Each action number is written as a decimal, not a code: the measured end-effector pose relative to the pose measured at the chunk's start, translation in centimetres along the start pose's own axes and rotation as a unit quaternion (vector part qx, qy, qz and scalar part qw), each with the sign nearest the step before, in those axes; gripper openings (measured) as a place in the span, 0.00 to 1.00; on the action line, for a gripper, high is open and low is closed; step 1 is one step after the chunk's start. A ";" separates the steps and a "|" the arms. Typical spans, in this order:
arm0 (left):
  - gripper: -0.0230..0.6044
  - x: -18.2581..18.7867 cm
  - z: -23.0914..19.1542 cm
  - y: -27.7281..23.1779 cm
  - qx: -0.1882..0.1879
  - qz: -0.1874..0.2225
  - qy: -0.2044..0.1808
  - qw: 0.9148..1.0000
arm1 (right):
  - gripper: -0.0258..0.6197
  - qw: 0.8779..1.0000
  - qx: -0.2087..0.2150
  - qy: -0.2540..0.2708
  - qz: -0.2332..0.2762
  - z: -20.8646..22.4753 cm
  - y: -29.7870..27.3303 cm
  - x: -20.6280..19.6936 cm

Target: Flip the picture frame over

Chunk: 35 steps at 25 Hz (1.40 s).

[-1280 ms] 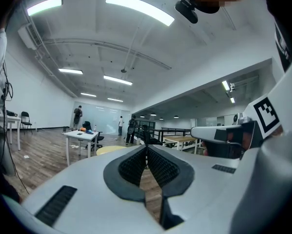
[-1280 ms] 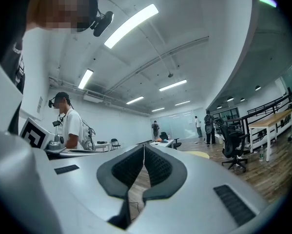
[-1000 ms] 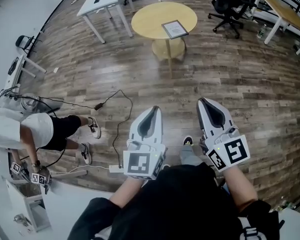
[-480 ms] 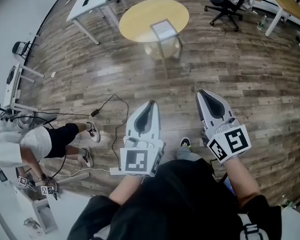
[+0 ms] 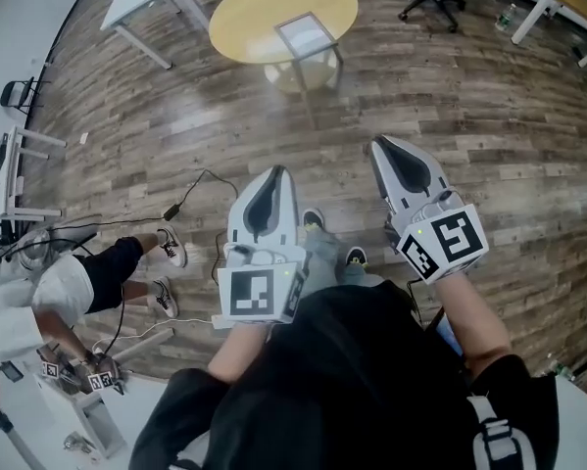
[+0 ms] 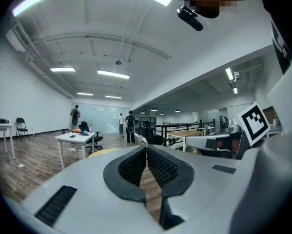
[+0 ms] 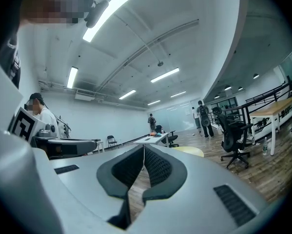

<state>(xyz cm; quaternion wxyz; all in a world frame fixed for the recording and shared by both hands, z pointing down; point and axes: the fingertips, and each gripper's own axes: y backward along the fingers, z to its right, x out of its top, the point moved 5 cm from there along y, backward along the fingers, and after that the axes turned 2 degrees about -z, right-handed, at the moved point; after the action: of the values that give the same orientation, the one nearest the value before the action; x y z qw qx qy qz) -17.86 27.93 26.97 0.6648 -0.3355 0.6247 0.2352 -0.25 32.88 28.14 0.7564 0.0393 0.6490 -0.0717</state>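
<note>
While both grippers are held low in the head view over the wooden floor [image 5: 489, 116], the picture frame [image 5: 307, 35] is seen on the round yellow bench [image 5: 244, 13] at the upper centre, well apart from them. The left gripper [image 5: 273, 176] and the right gripper [image 5: 381, 150] are closed tight, with nothing between the jaws. Which face of the frame is turned up cannot be made out. In both gripper views the frame is hidden behind the jaws.

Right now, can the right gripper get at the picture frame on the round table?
Probably not yet: the right gripper is shut and far short of the picture frame, with only wood floor between them.
</note>
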 end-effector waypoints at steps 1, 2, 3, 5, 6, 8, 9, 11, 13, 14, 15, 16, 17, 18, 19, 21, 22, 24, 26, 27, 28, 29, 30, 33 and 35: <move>0.08 -0.2 -0.8 -0.9 -0.003 0.002 0.002 1.000 | 0.07 1.000 0.000 0.001 -0.002 0.3 -1.2 0.0; 0.08 -0.4 -1.5 -1.8 -0.006 0.002 0.003 1.000 | 0.07 1.000 0.000 0.000 -0.004 0.6 -2.3 -0.1; 0.08 -0.5 -2.2 -2.8 -0.009 -0.001 0.005 1.000 | 0.07 1.000 -0.001 -0.003 -0.006 1.0 -3.4 -0.1; 0.08 -0.5 -4.0 -5.0 -0.011 -0.011 0.010 1.000 | 0.07 1.000 -0.003 -0.011 -0.011 1.8 -5.7 0.0; 0.08 -0.4 -4.9 -6.1 -0.014 -0.013 0.013 1.000 | 0.07 1.000 -0.003 -0.011 -0.015 2.1 -7.0 0.1; 0.08 -0.3 -6.8 -8.4 -0.028 -0.005 0.014 1.000 | 0.07 1.000 -0.001 -0.005 -0.022 2.7 -9.8 0.3; 0.08 -0.1 -7.8 -9.6 -0.035 0.000 0.012 0.999 | 0.07 1.000 0.001 -0.001 -0.024 2.9 -11.2 0.6; 0.08 0.3 -9.9 -11.7 -0.044 0.005 0.011 0.999 | 0.07 1.000 0.007 0.007 -0.025 3.3 -14.1 1.5; 0.08 0.7 -11.9 -13.7 -0.048 0.003 0.013 0.999 | 0.07 1.000 0.011 0.014 -0.022 3.6 -16.9 2.7; 0.08 0.9 -12.9 -14.8 -0.048 0.001 0.013 0.999 | 0.07 1.000 0.014 0.018 -0.020 3.9 -18.3 3.3; 0.08 1.0 -13.9 -15.8 -0.047 0.000 0.014 0.999 | 0.07 0.999 0.017 0.023 -0.019 4.2 -19.7 3.8; 0.08 1.1 -14.8 -16.7 -0.046 -0.001 0.015 0.999 | 0.07 0.999 0.020 0.027 -0.019 4.4 -21.0 4.1; 0.08 1.1 -15.7 -17.5 -0.047 -0.001 0.017 0.999 | 0.07 0.999 0.021 0.031 -0.019 4.6 -22.1 4.3; 0.08 1.0 -16.5 -18.1 -0.048 0.000 0.020 0.999 | 0.07 0.999 0.022 0.032 -0.020 4.7 -23.1 4.5; 0.08 1.0 -17.2 -18.5 -0.049 0.000 0.024 0.999 | 0.07 0.999 0.022 0.033 -0.019 4.6 -24.0 4.7; 0.08 1.1 -18.6 -19.4 -0.046 -0.007 0.035 0.998 | 0.07 0.999 0.021 0.037 -0.019 4.5 -25.6 4.9; 0.08 1.1 -19.3 -19.9 -0.046 -0.009 0.037 0.998 | 0.07 0.999 0.021 0.041 -0.020 4.6 -26.4 4.9; 0.08 1.1 -20.4 -21.4 -0.052 -0.005 0.036 0.998 | 0.07 0.998 0.023 0.048 -0.024 4.9 -28.2 4.9; 0.08 1.0 -21.1 -22.4 -0.062 0.005 0.029 0.998 | 0.07 0.998 0.023 0.053 -0.028 5.2 -29.2 4.9; 0.08 0.9 -21.3 -22.6 -0.064 0.007 0.029 0.997 | 0.07 0.998 0.022 0.055 -0.030 5.3 -29.4 4.9; 0.08 0.8 -21.4 -22.7 -0.065 0.005 0.032 0.997 | 0.07 0.998 0.020 0.057 -0.031 5.3 -29.5 4.8; 0.08 0.7 -21.4 -22.8 -0.066 0.004 0.034 0.997 | 0.07 0.998 0.019 0.058 -0.032 5.3 -29.6 4.8; 0.08 0.8 -21.3 -23.1 -0.067 0.003 0.034 0.997 | 0.07 0.998 0.019 0.058 -0.032 5.5 -29.7 4.7; 0.08 1.0 -21.0 -24.3 -0.072 0.001 0.034 0.997 | 0.07 0.997 0.018 0.060 -0.036 6.4 -30.2 4.6; 0.08 1.1 -20.9 -25.1 -0.074 0.000 0.034 0.997 | 0.07 0.997 0.018 0.063 -0.039 7.1 -30.5 4.5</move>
<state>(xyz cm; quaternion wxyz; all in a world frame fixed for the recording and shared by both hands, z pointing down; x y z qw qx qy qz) -13.42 -4.33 29.81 0.6169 -0.3915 0.6276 0.2689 2.46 1.42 25.78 0.7097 0.0323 0.6952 -0.1098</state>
